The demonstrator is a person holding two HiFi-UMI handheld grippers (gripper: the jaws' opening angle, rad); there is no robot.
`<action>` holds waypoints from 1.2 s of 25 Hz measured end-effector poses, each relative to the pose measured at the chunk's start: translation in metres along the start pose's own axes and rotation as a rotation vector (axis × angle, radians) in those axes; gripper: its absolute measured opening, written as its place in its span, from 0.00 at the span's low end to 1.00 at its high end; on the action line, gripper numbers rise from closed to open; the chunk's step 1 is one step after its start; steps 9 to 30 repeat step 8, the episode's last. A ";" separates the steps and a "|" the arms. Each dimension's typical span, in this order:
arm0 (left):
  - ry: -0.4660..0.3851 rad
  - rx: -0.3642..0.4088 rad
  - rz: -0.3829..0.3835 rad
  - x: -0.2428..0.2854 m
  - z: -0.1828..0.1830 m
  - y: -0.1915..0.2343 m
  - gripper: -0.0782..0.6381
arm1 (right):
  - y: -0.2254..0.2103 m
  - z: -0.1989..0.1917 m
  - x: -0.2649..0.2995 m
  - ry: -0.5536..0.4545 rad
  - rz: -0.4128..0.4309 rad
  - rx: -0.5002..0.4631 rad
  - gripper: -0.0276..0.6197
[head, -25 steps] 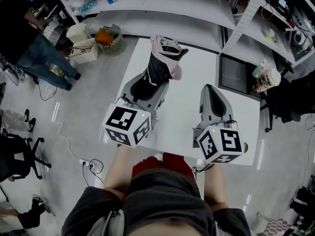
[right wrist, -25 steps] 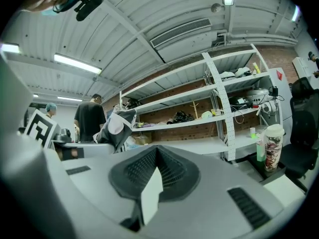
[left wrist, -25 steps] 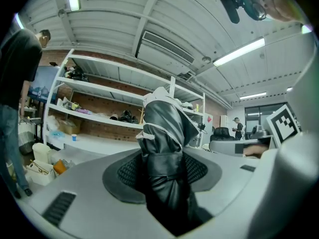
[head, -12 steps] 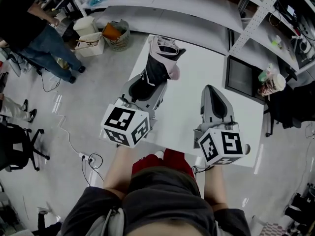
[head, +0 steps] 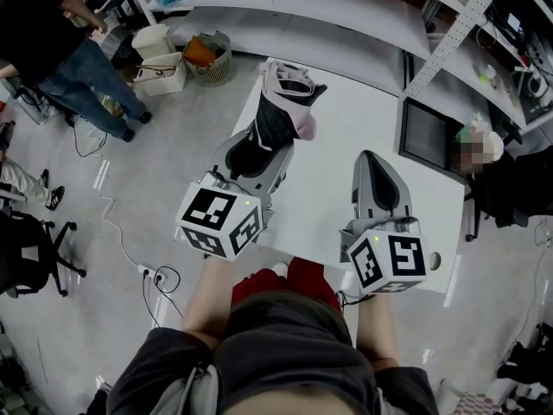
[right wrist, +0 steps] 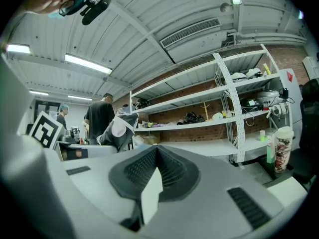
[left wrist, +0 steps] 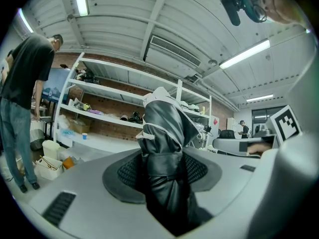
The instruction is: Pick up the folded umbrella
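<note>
The folded umbrella [head: 282,111], black with pink and white fabric, is held above the white table [head: 346,119]. My left gripper [head: 259,145] is shut on its black lower part, and the bundle rises upright between the jaws in the left gripper view [left wrist: 164,148]. My right gripper [head: 371,161] hovers over the table to the right, shut, with nothing in it. In the right gripper view its jaws [right wrist: 154,156] meet at the tip, and the umbrella [right wrist: 117,131] shows off to the left.
A person [head: 52,41] stands at the upper left near bins and a basket [head: 203,59]. Shelving [head: 449,33] runs along the back. A dark panel [head: 425,137] lies beside the table's right edge. An office chair [head: 26,262] and floor cables [head: 155,284] are at the left.
Both grippers have drifted slightly together over the table, the umbrella still gripped by the left one. The person at the upper left has shifted.
</note>
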State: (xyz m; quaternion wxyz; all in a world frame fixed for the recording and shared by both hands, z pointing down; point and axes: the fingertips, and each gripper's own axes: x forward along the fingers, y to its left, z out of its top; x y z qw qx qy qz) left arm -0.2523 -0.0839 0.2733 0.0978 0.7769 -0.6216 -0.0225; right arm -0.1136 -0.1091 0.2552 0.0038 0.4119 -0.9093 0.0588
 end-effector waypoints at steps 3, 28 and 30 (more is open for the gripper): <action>0.000 -0.003 0.002 -0.003 0.001 -0.001 0.39 | 0.001 0.000 -0.003 0.004 -0.001 0.001 0.07; -0.004 -0.005 0.002 -0.009 -0.001 -0.003 0.39 | 0.005 -0.003 -0.011 0.005 0.001 0.001 0.07; -0.004 -0.005 0.002 -0.009 -0.001 -0.003 0.39 | 0.005 -0.003 -0.011 0.005 0.001 0.001 0.07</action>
